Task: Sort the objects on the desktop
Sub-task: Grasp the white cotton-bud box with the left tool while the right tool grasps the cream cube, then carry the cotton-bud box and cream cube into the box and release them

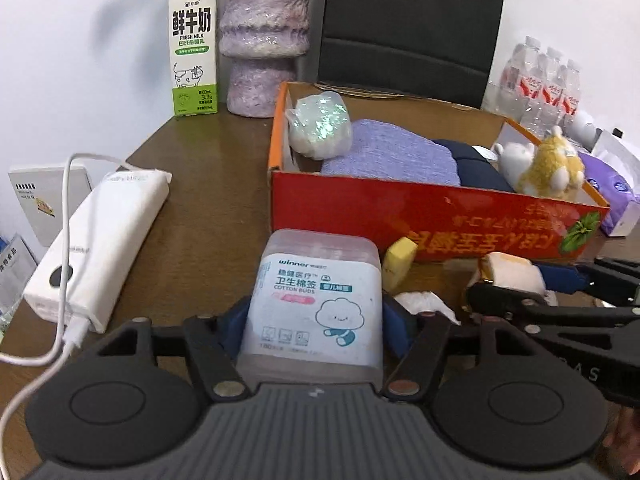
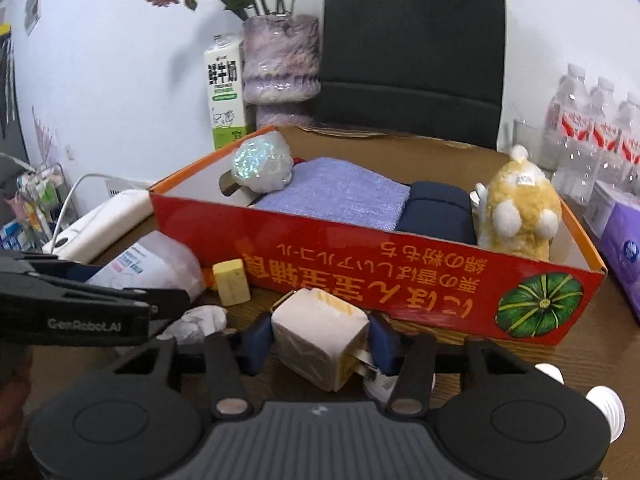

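My left gripper (image 1: 316, 312) holds a clear cotton buds box (image 1: 316, 300) between its blue pads, which press on both sides. My right gripper (image 2: 320, 336) is shut on a white plug adapter (image 2: 320, 340) with its metal prongs turned to the right. Both sit on the brown table just in front of the red cardboard box (image 2: 360, 268), which holds a purple cloth (image 2: 340, 196), a navy bundle, a yellow plush toy (image 2: 520, 212) and an iridescent ball (image 2: 262, 164). A yellow block (image 2: 231, 282) and a crumpled tissue (image 2: 200, 320) lie between the two grippers.
A milk carton (image 1: 195, 48) and a purple vase (image 1: 264, 40) stand at the back left. A white power bank (image 1: 100, 240) with its cable lies left. Water bottles (image 2: 592, 132) and a purple pack (image 2: 624, 248) are on the right, with a dark chair (image 2: 412, 52) behind the box.
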